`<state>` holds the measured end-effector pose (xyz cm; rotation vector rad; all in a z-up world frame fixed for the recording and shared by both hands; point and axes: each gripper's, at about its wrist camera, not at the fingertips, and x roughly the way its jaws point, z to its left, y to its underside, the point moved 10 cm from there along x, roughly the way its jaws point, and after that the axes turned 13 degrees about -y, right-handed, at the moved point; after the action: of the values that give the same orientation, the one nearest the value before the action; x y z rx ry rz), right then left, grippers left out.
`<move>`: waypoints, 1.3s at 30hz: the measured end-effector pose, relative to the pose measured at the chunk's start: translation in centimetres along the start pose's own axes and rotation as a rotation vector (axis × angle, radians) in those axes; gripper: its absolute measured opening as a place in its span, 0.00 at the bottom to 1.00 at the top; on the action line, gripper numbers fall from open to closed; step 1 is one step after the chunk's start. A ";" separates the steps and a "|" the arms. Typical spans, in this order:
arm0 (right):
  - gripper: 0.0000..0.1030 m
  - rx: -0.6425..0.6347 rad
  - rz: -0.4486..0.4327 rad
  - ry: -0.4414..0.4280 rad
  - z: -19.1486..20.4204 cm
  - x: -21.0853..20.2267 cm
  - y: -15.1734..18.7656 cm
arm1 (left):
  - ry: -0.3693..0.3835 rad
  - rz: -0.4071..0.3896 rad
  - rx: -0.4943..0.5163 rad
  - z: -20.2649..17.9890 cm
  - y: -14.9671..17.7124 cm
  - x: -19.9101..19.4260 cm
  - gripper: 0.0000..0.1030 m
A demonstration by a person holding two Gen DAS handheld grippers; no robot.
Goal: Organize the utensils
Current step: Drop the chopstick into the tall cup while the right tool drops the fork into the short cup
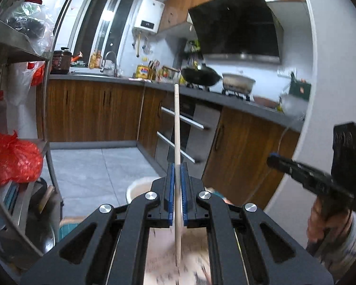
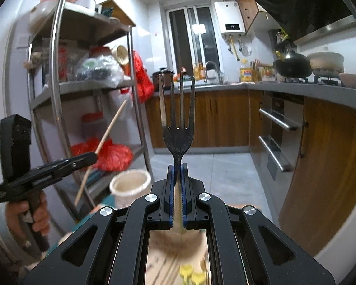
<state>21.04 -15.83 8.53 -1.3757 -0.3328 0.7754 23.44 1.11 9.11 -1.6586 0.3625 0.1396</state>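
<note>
My left gripper (image 1: pixel 177 166) is shut on a pale wooden chopstick (image 1: pixel 177 128), held upright in the air with one end well above the blue pads. The right wrist view shows that gripper (image 2: pixel 93 158) at the left with the chopstick (image 2: pixel 109 130) slanting through it. My right gripper (image 2: pixel 177 166) is shut on a metal fork (image 2: pixel 177 123) by its handle, tines pointing up. It also shows in the left wrist view (image 1: pixel 273 160) at the far right. A cream utensil holder (image 2: pixel 130 185) stands below, between the grippers; its rim (image 1: pixel 140 185) peeks past the left fingers.
A steel shelf rack (image 2: pixel 59 90) with bags and bowls stands on the left. Wooden kitchen cabinets (image 2: pixel 216 118) with a grey counter run along the back and right, with a black wok (image 2: pixel 293 67) and a pot on the stove. Grey floor tiles (image 1: pixel 95 171) lie below.
</note>
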 end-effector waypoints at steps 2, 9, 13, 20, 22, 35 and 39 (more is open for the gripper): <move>0.06 0.011 -0.020 0.001 -0.5 0.7 -0.8 | 0.007 -0.019 -0.029 0.2 -0.9 1.1 0.05; 0.06 0.067 -0.060 0.023 -2.5 3.6 -1.8 | -0.012 -0.064 -0.090 0.7 -2.1 5.0 0.05; 0.06 0.067 -0.054 0.052 -3.2 5.1 -0.6 | -0.069 -0.082 -0.058 0.6 -1.1 7.0 0.05; 0.06 0.071 0.005 0.044 -3.0 7.7 2.6 | -0.119 -0.064 -0.001 0.5 1.7 7.9 0.05; 0.06 0.055 0.030 0.050 -2.7 8.4 3.5 | -0.124 -0.070 0.006 0.7 2.1 7.5 0.05; 0.06 0.039 0.145 0.068 -3.1 10.6 6.8 | -0.162 -0.053 0.067 0.6 5.0 6.6 0.05; 0.06 0.036 0.161 0.077 -3.2 10.9 7.2 | -0.182 -0.070 0.096 0.4 5.1 6.2 0.07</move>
<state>28.77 -10.98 -1.42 -1.4062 -0.1481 0.8537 27.75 0.12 2.41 -1.5483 0.1707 0.2158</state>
